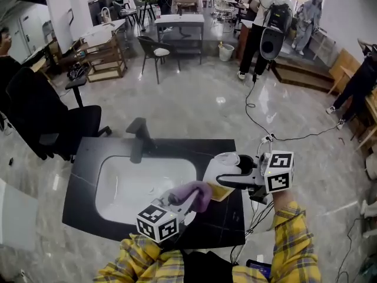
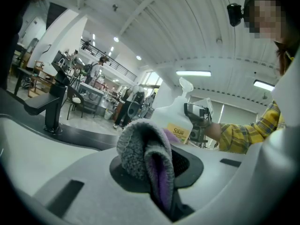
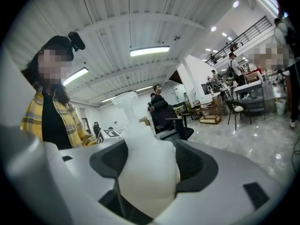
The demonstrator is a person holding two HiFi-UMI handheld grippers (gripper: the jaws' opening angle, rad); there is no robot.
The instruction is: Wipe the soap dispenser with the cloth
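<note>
Head view: my right claw [image 1: 231,182] spans the white plastic soap dispenser bottle [image 1: 221,164] at the black table's [image 1: 82,199] right edge.

Left gripper view: my left claw [image 2: 157,170] is clamped on the fluffy grey-and-purple cloth [image 2: 143,149], near the bottle.

Right gripper view: the jaws are spread wide, pads against its rounded body. I judge a firm wipe could push it loose.

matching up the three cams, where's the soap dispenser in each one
Head view: soap dispenser right of centre, beside the sink.
Left gripper view: centre, just behind the cloth.
Right gripper view: bottom centre, between the jaws of the right gripper.
Shared landmark: the yellow plaid shirt.
</note>
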